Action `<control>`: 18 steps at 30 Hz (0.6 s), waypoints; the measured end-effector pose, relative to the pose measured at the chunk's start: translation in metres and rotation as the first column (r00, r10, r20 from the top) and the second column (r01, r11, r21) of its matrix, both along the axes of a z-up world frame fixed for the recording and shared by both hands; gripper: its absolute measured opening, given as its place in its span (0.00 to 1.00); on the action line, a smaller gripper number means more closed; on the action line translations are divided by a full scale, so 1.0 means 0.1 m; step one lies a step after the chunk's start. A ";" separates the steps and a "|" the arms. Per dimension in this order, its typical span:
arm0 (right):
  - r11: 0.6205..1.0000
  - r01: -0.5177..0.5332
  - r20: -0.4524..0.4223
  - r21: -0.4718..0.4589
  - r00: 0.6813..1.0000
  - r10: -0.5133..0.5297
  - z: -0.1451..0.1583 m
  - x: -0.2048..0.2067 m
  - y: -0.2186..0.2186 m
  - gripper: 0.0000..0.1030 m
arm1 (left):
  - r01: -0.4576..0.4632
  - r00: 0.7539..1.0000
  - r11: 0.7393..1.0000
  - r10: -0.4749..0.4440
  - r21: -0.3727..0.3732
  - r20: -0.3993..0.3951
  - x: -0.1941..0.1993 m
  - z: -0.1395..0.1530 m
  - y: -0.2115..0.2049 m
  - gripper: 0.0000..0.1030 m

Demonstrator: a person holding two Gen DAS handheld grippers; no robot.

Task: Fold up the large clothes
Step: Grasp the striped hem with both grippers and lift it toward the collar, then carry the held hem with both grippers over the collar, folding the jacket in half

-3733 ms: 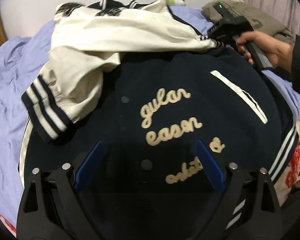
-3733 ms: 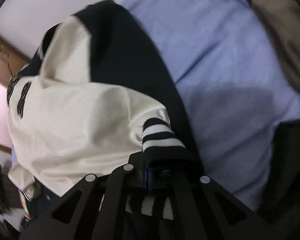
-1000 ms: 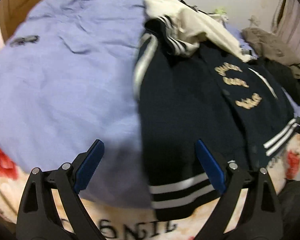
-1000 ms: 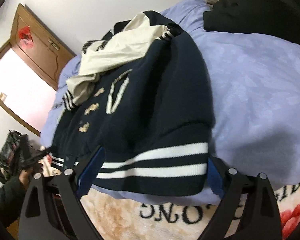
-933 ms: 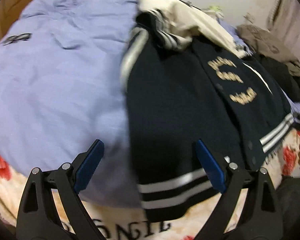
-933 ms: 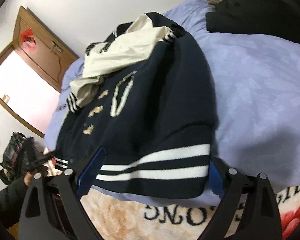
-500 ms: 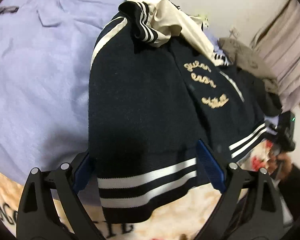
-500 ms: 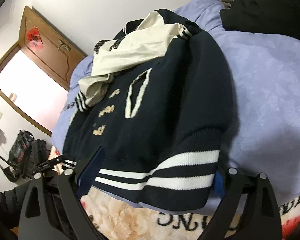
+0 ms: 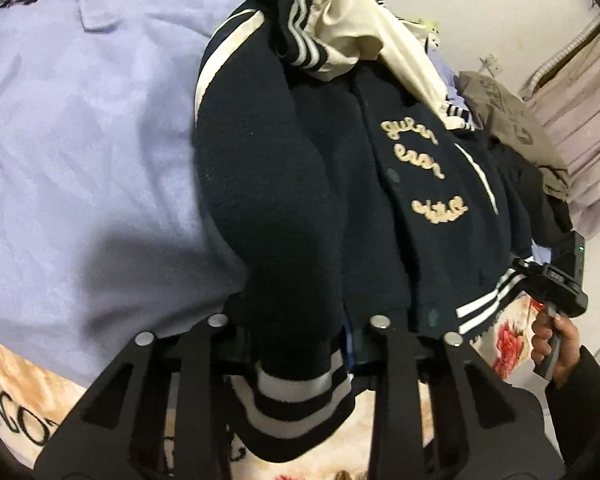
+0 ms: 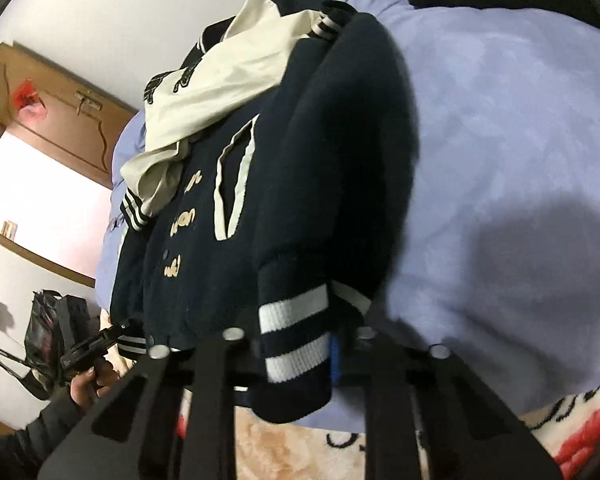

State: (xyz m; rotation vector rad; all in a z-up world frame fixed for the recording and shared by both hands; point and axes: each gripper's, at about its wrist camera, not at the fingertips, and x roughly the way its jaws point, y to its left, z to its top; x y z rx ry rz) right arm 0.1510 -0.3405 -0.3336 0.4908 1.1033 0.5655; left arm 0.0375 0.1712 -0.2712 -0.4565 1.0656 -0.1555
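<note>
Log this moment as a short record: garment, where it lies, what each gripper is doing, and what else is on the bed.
garment: navy jacket with cream sleeves, cream lettering on the front
surface: lilac sheet over a floral blanket
left gripper: shut on the striped hem at one bottom corner
right gripper: shut on the striped hem at the other bottom corner
sleeves: folded across the top of the jacket
other items: pile of clothes at the far side

The jacket (image 9: 300, 184) was navy with cream sleeves, white-striped hem and cream lettering; the bedsheet (image 9: 80, 128) was lilac.
</note>
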 end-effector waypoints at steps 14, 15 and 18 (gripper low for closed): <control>0.999 0.029 0.022 0.026 0.999 -0.030 0.45 -0.54 -0.28 0.11 | 0.027 0.989 0.992 -0.009 -0.121 0.149 -0.23 0.95 -0.02 0.21; 0.999 0.027 0.027 0.037 0.999 -0.028 0.51 -0.60 -0.30 0.11 | 0.028 0.988 0.992 -0.008 -0.127 0.157 -0.26 1.00 -0.01 0.21; 0.998 0.019 0.043 0.056 0.999 -0.021 0.65 -0.73 -0.37 0.11 | 0.025 0.981 0.990 0.002 -0.136 0.194 -0.43 1.16 0.03 0.21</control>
